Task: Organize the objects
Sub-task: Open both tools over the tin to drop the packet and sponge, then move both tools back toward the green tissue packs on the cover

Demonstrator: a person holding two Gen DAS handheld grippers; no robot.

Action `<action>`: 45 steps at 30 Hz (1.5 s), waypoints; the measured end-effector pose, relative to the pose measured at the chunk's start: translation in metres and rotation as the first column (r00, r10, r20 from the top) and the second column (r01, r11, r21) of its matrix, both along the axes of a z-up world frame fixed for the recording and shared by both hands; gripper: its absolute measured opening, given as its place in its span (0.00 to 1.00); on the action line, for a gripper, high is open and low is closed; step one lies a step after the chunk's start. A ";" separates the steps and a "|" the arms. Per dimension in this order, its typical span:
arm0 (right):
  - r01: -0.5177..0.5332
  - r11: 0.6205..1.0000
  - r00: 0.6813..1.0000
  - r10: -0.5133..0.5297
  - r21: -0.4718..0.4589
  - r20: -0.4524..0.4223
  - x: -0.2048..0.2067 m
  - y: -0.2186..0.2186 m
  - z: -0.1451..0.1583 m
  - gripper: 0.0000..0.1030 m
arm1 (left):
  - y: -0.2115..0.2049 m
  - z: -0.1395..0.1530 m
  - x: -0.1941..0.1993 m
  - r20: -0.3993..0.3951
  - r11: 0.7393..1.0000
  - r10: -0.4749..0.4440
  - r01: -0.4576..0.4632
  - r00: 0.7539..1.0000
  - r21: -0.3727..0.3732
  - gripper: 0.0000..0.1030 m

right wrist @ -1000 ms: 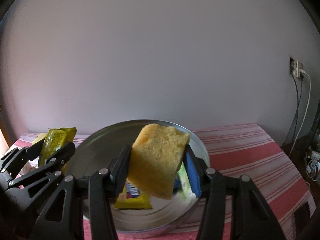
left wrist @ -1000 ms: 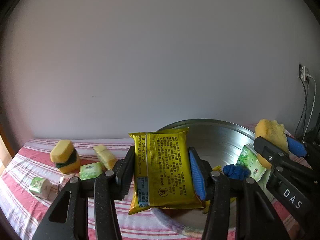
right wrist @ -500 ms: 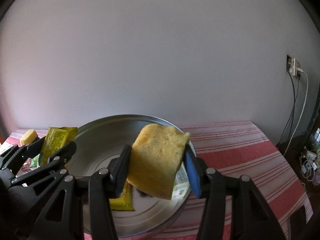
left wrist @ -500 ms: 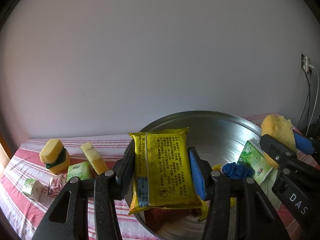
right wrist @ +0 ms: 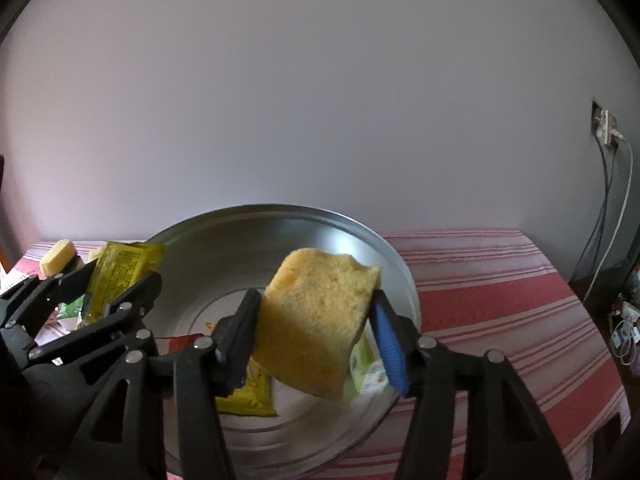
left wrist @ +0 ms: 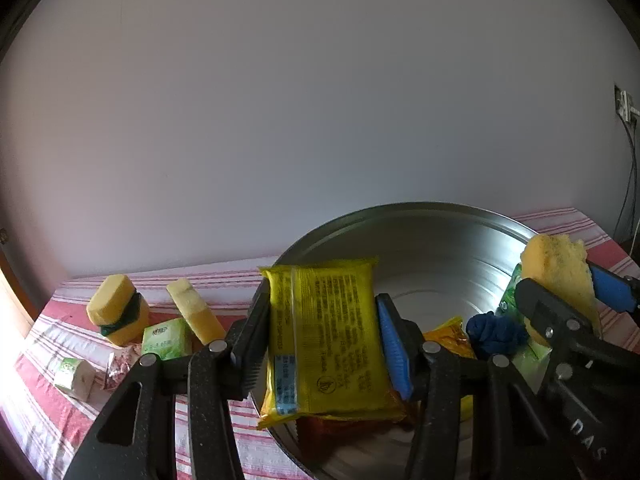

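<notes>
Two items are being delivered at once to the metal basin (right wrist: 396, 264): a yellow sponge (right wrist: 316, 320) is carried between the jaws of the right tool (right wrist: 314, 334), which are opening while the sponge remains between them above the basin floor, and a yellow packet (left wrist: 326, 340) is clamped upright by the left tool (left wrist: 322, 344) over the basin's near rim. The step in hand is judged to be the release into the basin, where a blue cloth (left wrist: 496, 334) and green packets (right wrist: 366, 366) already lie. Next, both tools should be withdrawn clear, after which the sponges (left wrist: 118, 314) left on the striped counter (left wrist: 52, 412) can be fetched.
</notes>
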State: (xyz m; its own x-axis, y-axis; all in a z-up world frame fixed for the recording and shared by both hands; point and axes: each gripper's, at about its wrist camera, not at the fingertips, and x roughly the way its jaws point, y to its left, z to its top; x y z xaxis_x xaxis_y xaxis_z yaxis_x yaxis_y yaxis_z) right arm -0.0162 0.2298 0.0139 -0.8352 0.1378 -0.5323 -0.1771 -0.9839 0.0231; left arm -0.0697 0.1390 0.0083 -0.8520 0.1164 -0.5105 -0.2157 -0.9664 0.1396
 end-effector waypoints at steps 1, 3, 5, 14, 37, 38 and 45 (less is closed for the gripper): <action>-0.001 1.000 1.000 0.001 -0.004 -0.004 0.001 0.000 0.000 0.63 | 0.000 0.001 0.001 -0.006 1.000 0.004 -0.004 1.000 -0.002 0.55; 0.009 1.000 1.000 -0.009 -0.002 -0.015 -0.002 0.016 -0.007 0.66 | -0.002 0.004 0.002 -0.014 1.000 0.015 -0.015 1.000 0.001 0.62; 0.020 1.000 0.999 -0.020 -0.004 -0.031 0.000 0.018 -0.005 0.69 | -0.005 0.006 0.002 -0.023 1.000 0.030 -0.030 0.999 0.008 0.70; 0.042 0.998 0.998 -0.044 -0.039 -0.055 0.004 0.031 -0.004 0.75 | -0.007 0.009 0.003 -0.022 0.999 0.040 -0.040 0.999 0.015 0.76; 0.073 0.997 0.993 -0.074 -0.014 -0.091 -0.002 0.021 -0.010 0.82 | -0.057 0.008 0.014 -0.026 0.993 0.108 -0.107 0.994 0.056 0.81; 0.072 0.997 0.993 -0.073 -0.013 -0.089 -0.002 0.018 -0.011 0.82 | -0.061 0.009 0.015 -0.031 0.992 0.114 -0.112 0.993 0.054 0.81; 0.061 0.998 0.994 -0.061 0.003 -0.093 0.001 -0.005 -0.009 0.82 | -0.097 0.005 0.014 -0.025 0.985 0.162 -0.160 0.987 0.057 0.81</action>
State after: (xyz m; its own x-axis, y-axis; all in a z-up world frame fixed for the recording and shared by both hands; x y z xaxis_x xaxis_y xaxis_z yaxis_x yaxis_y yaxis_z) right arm -0.0153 0.2245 0.0050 -0.8709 0.1932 -0.4520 -0.2342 -0.9715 0.0360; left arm -0.0557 0.0424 0.0133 -0.8764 0.0036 -0.4815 -0.0532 -0.9946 0.0895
